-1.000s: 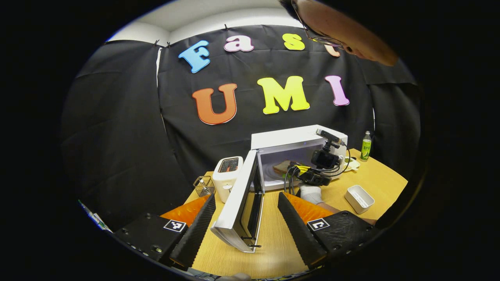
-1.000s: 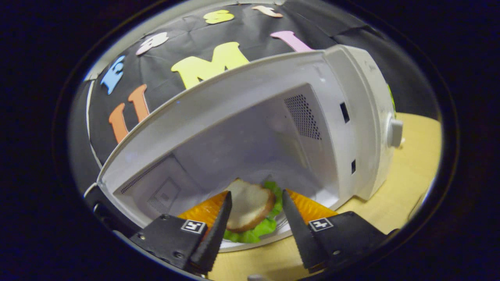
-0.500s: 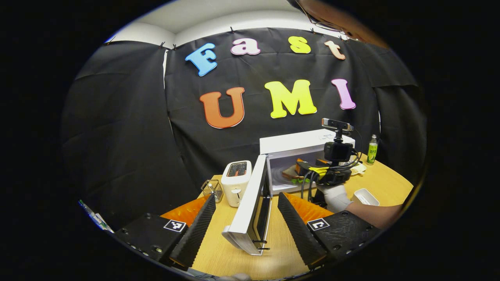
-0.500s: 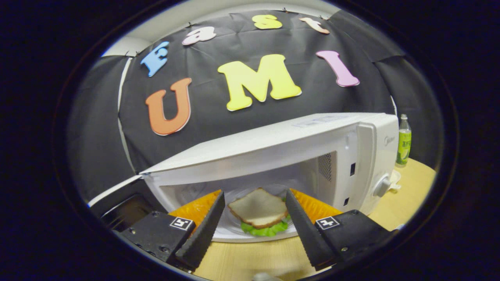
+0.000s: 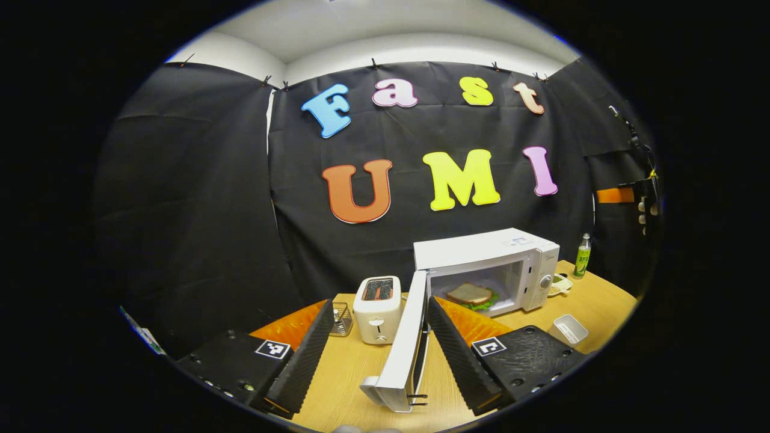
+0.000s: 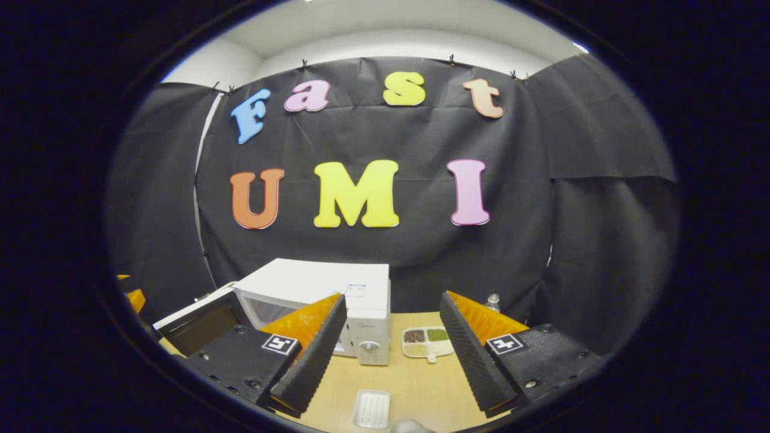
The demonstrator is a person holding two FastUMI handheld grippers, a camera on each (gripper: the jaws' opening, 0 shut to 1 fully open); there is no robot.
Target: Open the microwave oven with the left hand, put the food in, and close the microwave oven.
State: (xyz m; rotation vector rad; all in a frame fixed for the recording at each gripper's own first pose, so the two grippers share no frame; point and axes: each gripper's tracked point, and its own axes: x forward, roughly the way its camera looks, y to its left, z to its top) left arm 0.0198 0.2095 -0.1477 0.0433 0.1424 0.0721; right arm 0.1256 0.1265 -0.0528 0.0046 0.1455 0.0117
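Observation:
The white microwave (image 5: 487, 255) stands at the back of the wooden table (image 5: 355, 373), and its door (image 5: 404, 346) swings wide open toward me. A sandwich (image 5: 471, 294) with lettuce lies inside on the turntable. My left gripper (image 5: 380, 302) is open, held back from the oven; the door's edge sits between its fingers, close to the right one, though I cannot tell whether they touch. My right gripper (image 6: 392, 297) is open and empty, drawn well back, facing the microwave (image 6: 325, 285) from its knob side. The right gripper's orange finger (image 5: 610, 195) and the hand holding it show high at the far right.
A white toaster (image 5: 378, 307) and a small wire basket (image 5: 343, 317) stand left of the door. A white tray (image 6: 372, 409), a compartment dish (image 6: 427, 341) and a green bottle (image 5: 582, 255) sit right of the oven.
My right gripper has pulled out of the oven cavity and far back, leaving the sandwich on the turntable. The left gripper has drawn back a little; the door stays open.

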